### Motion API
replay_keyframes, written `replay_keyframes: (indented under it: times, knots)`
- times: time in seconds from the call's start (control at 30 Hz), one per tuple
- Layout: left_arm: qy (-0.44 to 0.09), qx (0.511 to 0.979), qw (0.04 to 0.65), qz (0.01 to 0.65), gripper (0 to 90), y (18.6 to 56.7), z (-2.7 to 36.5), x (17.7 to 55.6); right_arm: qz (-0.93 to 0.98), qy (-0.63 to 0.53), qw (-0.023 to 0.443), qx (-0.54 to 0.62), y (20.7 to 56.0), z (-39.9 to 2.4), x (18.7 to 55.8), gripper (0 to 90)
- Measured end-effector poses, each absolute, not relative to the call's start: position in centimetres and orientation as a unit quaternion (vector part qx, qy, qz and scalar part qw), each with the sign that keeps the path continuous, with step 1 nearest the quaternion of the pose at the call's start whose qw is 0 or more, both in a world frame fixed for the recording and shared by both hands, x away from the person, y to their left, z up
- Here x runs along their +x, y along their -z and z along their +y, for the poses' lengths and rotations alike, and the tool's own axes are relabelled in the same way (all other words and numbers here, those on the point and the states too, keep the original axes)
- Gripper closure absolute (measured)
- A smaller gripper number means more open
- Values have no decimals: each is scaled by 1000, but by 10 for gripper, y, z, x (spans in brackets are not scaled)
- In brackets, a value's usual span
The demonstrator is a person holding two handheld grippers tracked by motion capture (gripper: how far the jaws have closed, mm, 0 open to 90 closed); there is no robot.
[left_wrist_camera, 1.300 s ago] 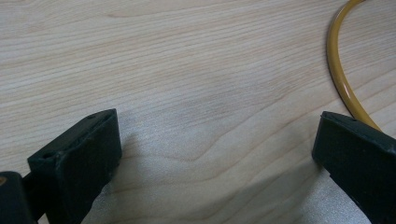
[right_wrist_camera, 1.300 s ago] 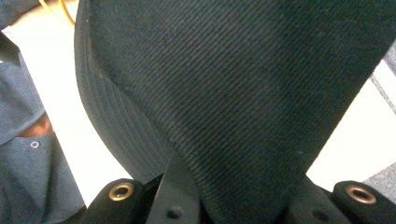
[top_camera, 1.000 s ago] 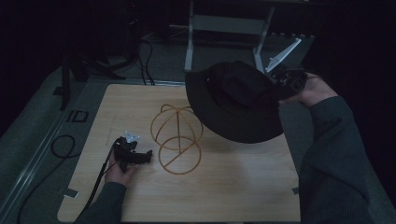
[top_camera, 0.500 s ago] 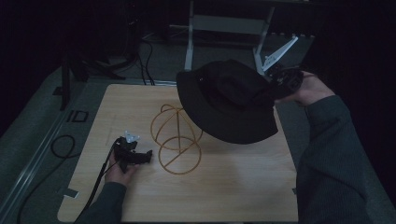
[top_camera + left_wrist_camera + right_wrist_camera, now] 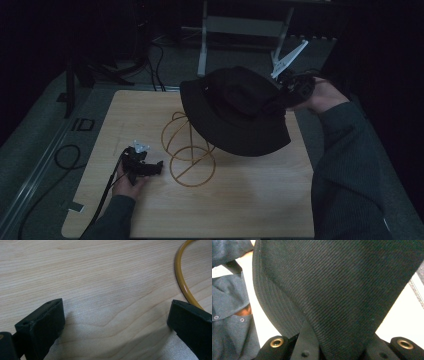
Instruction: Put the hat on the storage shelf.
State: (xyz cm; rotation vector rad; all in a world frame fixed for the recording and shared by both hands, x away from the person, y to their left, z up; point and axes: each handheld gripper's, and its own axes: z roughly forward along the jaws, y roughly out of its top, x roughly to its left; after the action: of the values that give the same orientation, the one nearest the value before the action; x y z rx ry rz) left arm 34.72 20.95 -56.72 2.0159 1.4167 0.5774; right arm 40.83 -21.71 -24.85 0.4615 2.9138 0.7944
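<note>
High view, centre of frame: a black bucket hat (image 5: 235,112) hangs in the air above the wooden table (image 5: 250,210), pinched at its right-hand edge by the right gripper (image 5: 292,90), upper right of frame; in the right gripper view the dark twill (image 5: 342,290) is clamped between the pressed-together jaws at the bottom edge. Below and to the left of the hat's crown stands a yellow wire hat stand (image 5: 187,150), its round top partly covered by the brim's left edge; the hat thus lies up and to the right of the stand, and the likely next move is down and leftward in the frame. Lower left: the left gripper (image 5: 142,167) rests on the table just beside the stand's base ring (image 5: 182,282); its jaws are spread with bare wood between them; it is the nearer gripper to the stand.
</note>
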Motion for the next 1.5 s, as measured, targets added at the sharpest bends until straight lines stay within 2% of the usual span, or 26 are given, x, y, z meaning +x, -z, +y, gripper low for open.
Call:
replay_keyframes:
  times: [1.5]
  knots:
    - [-218,760,301,533,15,567,210,347,970,-229,16,81,258,-130,410,850]
